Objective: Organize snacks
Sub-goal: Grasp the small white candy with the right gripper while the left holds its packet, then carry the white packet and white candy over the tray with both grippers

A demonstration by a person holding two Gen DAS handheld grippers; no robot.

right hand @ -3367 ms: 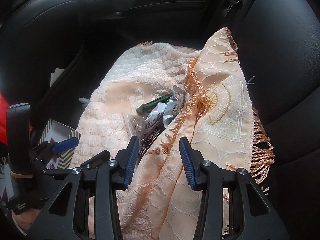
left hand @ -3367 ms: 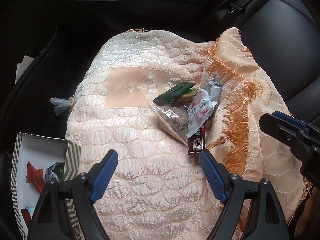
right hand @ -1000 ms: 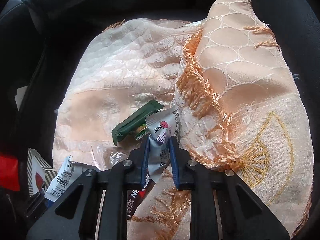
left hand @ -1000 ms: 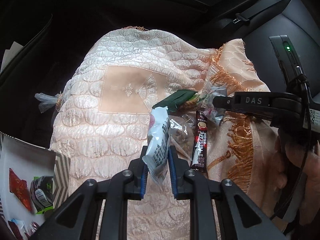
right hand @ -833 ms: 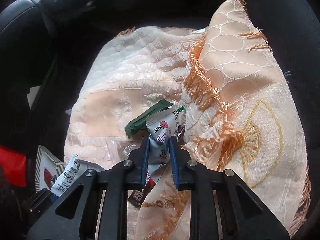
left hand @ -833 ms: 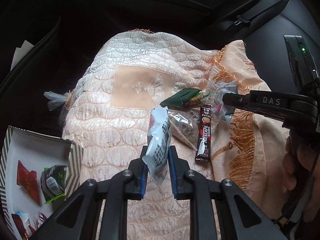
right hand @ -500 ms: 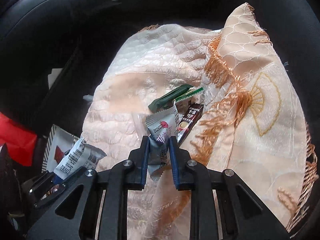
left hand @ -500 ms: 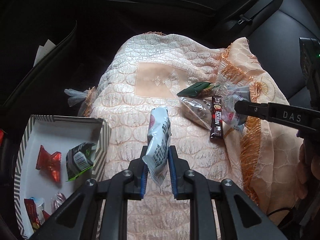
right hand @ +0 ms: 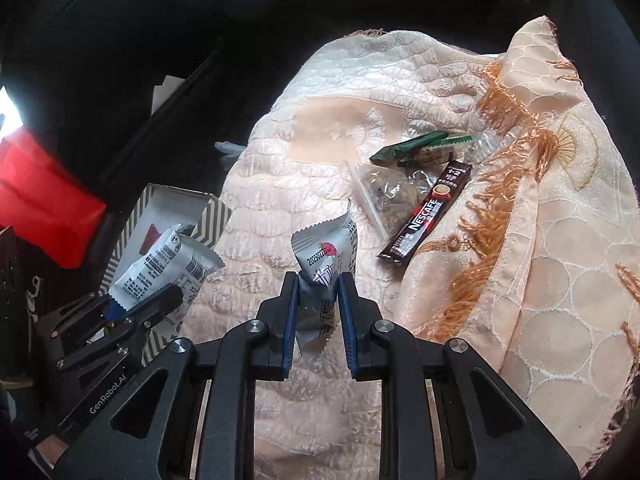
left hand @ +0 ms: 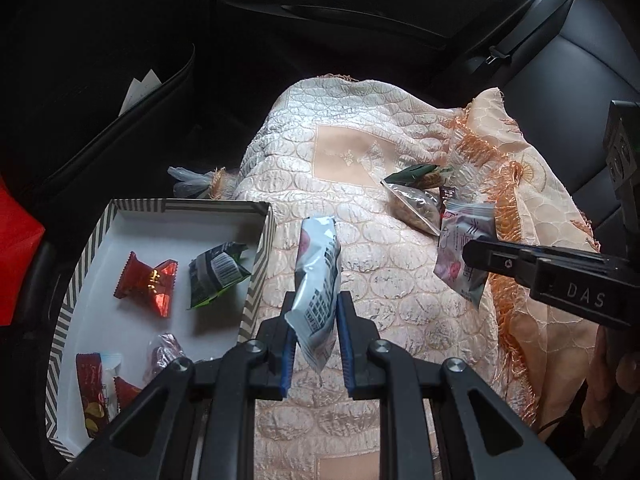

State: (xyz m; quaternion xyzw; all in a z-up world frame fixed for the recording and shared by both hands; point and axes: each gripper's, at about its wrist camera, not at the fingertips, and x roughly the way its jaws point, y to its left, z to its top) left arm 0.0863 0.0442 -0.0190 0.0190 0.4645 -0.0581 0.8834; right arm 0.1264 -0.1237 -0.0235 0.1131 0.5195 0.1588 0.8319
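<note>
Striped box [left hand: 256, 280] at 9 o'clock holds red candy [left hand: 146, 282], dark green-edged packet [left hand: 216, 274], more wrapped sweets. Left hand-held gripper [left hand: 316, 316] pinching grey snack pack [left hand: 316, 276]; right hand-held gripper [right hand: 318, 300] pinching pale wrapper [right hand: 326, 264].

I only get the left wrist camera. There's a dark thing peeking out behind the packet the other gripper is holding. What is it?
Observer: In the right wrist view it's a dark brown coffee stick lying on the cloth, with NESCAFE printed along it.
Operator: Is the other gripper really squeezing its packet?
Observer: Yes. The right gripper has its jaws shut on the lower half of the grey packet.
Operator: What's on the back of my packet?
Observer: The white packet in the left gripper shows a barcode and small black print on that side.
</note>
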